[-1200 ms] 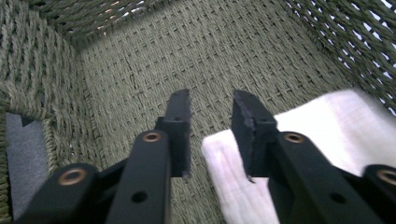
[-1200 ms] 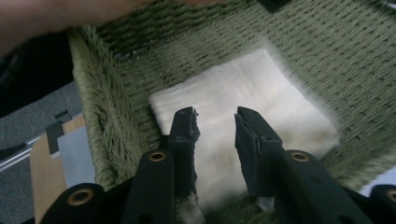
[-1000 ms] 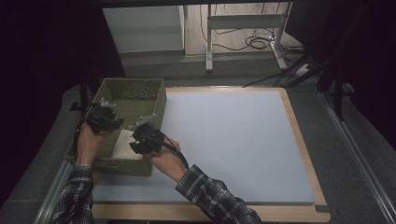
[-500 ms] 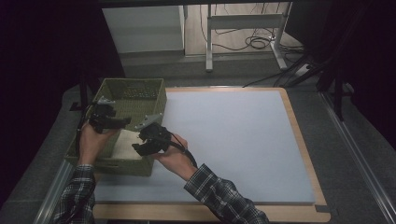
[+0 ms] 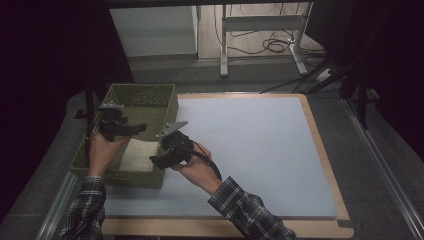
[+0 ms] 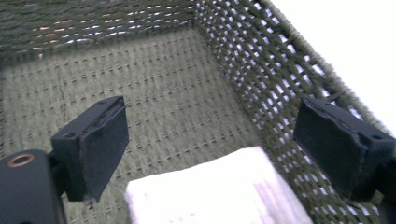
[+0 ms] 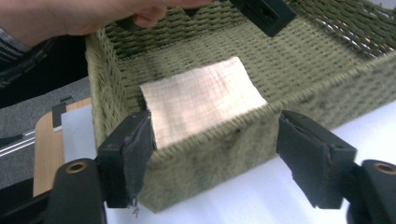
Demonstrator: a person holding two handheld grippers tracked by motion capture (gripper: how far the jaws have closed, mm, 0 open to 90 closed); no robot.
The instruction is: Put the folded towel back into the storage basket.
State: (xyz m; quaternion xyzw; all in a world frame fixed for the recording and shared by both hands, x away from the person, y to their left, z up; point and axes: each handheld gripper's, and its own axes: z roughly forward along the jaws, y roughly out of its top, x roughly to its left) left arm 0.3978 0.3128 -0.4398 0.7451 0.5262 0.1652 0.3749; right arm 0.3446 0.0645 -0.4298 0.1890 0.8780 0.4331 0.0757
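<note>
The folded cloth [image 5: 136, 154] lay in the woven basket [image 5: 165, 102], at its 6 o'clock end. Left tool [image 6: 219, 154] and right tool [image 7: 212, 158] had just been opening, nothing between the jaws. Recommended: withdraw both tools straight clear without snagging the rim.

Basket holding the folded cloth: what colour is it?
Olive green woven basket; cloth is cream. Right gripper view shows it best.

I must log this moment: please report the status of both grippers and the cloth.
Left gripper and right gripper open, jaws just opened, nothing between. Folded cloth lying inside green basket, released. Nothing in the way.
</note>
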